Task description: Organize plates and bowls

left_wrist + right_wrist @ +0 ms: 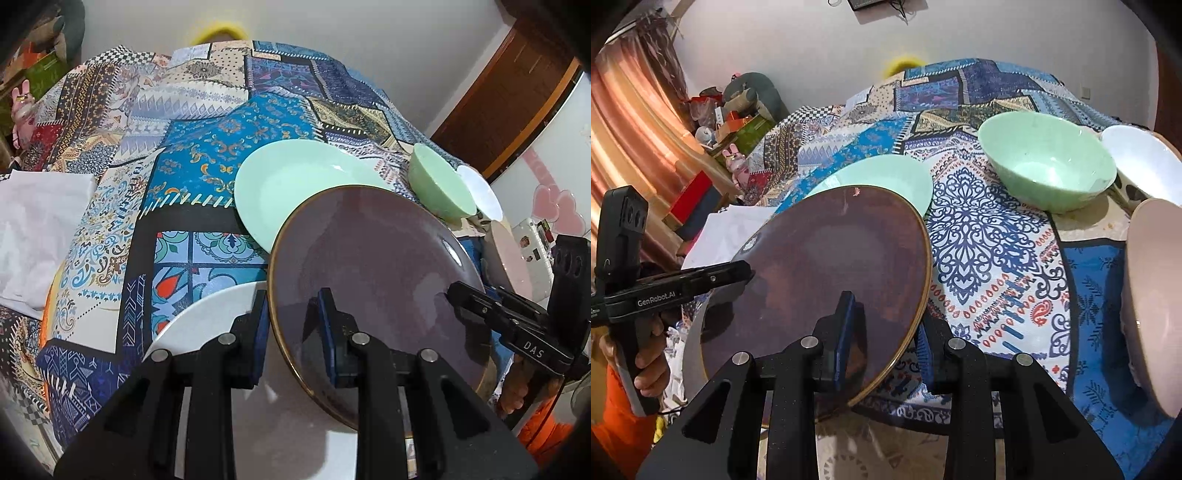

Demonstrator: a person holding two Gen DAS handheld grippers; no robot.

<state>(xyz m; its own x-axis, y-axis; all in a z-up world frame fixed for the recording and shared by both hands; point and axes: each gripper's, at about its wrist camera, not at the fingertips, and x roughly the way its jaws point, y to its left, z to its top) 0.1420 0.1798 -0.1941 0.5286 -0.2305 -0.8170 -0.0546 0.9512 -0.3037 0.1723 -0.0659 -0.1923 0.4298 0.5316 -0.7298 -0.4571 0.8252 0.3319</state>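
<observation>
Brown plate [373, 266] tilted, rim in both tongs, face up.

Two fisheye views, each looking forward along gripper fingers, close over a patchwork tablecloth [207, 155]. Left view faces across from the left — right view from the opposite side. Shared: brown plate [373, 266] [827, 266], mint plate [295, 184] [886, 173], green bowl [439, 184] [1045, 158].

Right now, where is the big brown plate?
The round brown plate is lifted between both tongs, above the white plate, just in front of the mint-green plate.
</observation>
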